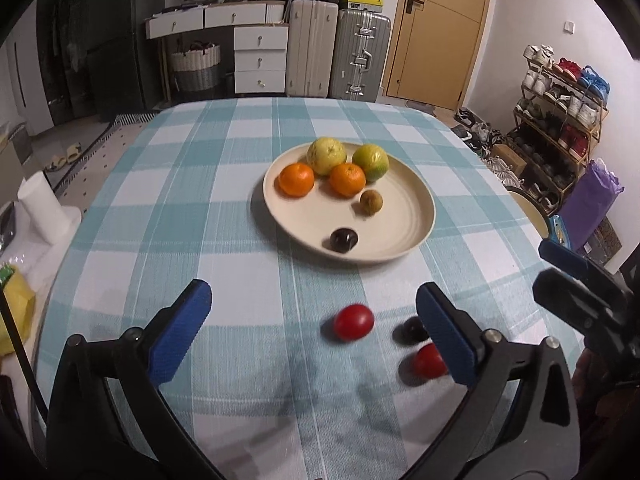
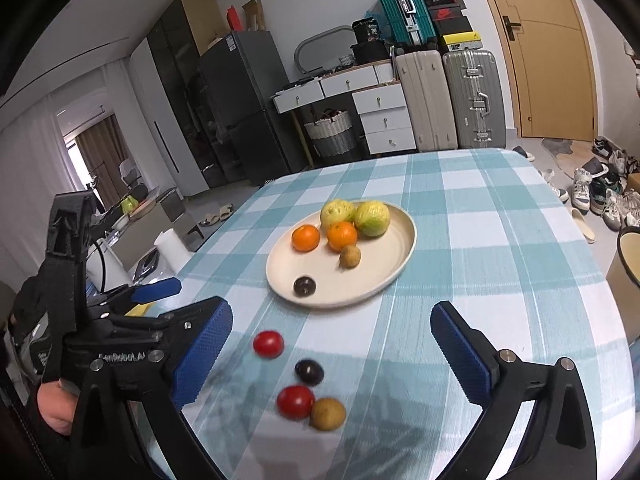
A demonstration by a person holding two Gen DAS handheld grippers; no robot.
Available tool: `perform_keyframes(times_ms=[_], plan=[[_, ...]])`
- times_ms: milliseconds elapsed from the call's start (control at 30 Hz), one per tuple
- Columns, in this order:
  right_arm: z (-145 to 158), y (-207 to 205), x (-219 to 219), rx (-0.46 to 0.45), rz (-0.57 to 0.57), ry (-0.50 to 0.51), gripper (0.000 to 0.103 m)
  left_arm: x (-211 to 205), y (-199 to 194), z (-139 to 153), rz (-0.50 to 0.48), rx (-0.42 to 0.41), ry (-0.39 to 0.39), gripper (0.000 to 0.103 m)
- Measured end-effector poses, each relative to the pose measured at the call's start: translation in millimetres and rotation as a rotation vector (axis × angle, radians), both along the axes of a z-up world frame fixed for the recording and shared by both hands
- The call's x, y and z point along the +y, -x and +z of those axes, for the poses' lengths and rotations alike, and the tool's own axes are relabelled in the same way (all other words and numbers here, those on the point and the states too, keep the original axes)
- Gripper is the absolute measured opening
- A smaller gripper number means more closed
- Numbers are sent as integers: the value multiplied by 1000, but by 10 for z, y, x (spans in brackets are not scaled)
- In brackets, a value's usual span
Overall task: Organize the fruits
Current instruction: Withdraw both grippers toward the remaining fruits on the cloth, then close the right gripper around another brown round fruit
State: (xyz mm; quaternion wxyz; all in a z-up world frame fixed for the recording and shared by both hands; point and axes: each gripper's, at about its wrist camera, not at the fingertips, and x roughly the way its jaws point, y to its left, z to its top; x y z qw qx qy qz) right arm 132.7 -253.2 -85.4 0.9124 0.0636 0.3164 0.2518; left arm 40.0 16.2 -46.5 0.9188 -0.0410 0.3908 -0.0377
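Right wrist: two tomatoes [image 2: 268, 344], two oranges [image 2: 305, 238]

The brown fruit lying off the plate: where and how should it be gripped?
Grip the brown fruit across its round middle, from above with the right gripper, pads front and back, since a red tomato touches its left side.

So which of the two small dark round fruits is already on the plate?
The dark fruit near the cream plate's front rim; the other lies on the tablecloth.
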Motion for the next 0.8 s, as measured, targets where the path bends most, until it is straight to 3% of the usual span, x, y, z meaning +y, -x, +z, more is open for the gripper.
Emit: perform_keyframes(times_ms=[467,567,800], plan=[[-440,205,36,136,43,25,101,67,155,-365,-15,81,45,102],[-537,206,42,170,56,27,97,89,149,-396,-9,90,52,102],[-674,217,107,201,86,70,67,108,116,-444,-5,108,51,102]])
